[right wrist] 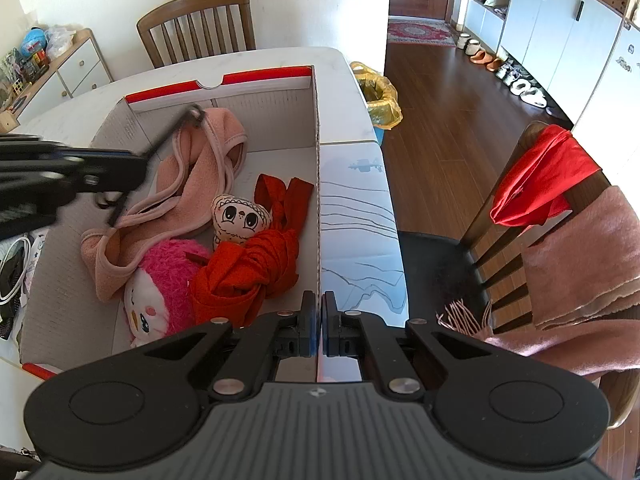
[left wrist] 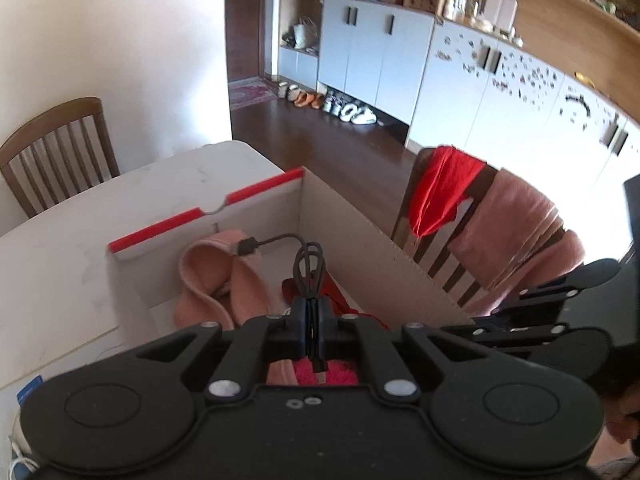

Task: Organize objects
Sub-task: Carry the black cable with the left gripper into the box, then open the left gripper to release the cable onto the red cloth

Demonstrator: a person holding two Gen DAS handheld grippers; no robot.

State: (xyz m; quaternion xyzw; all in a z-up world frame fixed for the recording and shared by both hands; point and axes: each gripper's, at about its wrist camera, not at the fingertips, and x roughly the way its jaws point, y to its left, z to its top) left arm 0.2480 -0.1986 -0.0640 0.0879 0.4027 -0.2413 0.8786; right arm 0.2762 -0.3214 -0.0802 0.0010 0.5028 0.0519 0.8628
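Observation:
My left gripper (left wrist: 313, 322) is shut on a coiled black USB cable (left wrist: 307, 268) and holds it above the open white cardboard box (left wrist: 344, 216). The same gripper and cable show in the right wrist view (right wrist: 132, 168). Inside the box lie a pink garment (right wrist: 192, 184), a red cloth bundle (right wrist: 256, 264), a pink plush toy (right wrist: 160, 284) and a small cream doll (right wrist: 240, 216). My right gripper (right wrist: 321, 328) is shut on the box's right wall (right wrist: 318, 184) near its front end.
The box rests on a white table (left wrist: 60, 248). A chair (right wrist: 560, 248) draped with red and pink cloths stands to the right. Another wooden chair (right wrist: 196, 24) stands behind the table. A bin with a yellow bag (right wrist: 378, 98) sits by the table's far corner.

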